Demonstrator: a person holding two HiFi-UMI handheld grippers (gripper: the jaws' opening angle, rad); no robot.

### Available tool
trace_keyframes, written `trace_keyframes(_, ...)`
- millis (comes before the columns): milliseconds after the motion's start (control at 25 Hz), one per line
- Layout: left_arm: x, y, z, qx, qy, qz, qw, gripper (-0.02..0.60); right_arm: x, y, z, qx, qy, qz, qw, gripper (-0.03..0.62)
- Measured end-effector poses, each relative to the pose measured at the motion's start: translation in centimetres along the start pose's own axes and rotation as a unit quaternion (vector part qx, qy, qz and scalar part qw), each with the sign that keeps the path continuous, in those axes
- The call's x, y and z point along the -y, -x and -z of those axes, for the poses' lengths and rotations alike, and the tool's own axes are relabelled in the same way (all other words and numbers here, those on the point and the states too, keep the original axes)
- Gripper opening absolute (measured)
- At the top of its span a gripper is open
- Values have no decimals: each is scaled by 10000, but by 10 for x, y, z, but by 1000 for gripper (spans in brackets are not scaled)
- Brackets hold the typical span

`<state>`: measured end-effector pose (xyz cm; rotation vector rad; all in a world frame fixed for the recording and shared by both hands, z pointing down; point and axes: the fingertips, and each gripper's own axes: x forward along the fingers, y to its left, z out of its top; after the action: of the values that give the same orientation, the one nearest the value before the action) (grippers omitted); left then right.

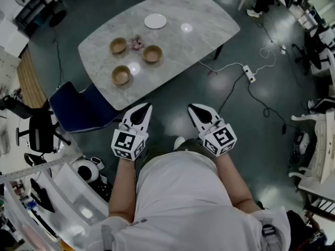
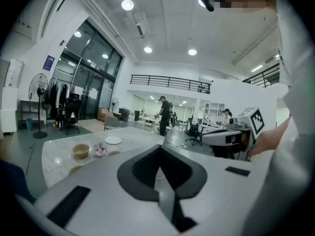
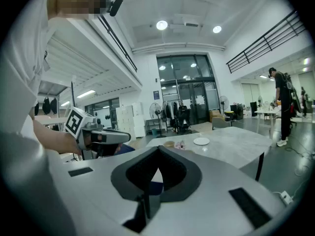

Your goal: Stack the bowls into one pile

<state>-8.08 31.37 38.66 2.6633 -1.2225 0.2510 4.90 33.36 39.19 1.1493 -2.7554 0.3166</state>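
Three brown wooden bowls stand apart on the marble table: one at the back left, one to its right, one nearer me. My left gripper and right gripper hover side by side over the floor, short of the table's near edge, both shut and holding nothing. The left gripper view shows the shut tip with a bowl far off. Beyond the shut tip in the right gripper view, a bowl sits small on the table.
A white plate and a pinkish crumpled thing also lie on the table. A blue chair stands at the table's near left side. A power strip with cable lies on the floor to the right. A person stands far behind.
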Motion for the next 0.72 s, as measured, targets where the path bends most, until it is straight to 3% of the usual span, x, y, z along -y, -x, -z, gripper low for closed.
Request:
trace_keyframes(480,69,-72,-8,-90,-155,125,9998,2,66,53,-6,463,-185,-186,9986,8)
trace_keyframes(720,74,-101,-15,-137,-193,82,9997,2,97,53,-1,517,-328,-118,9981,8)
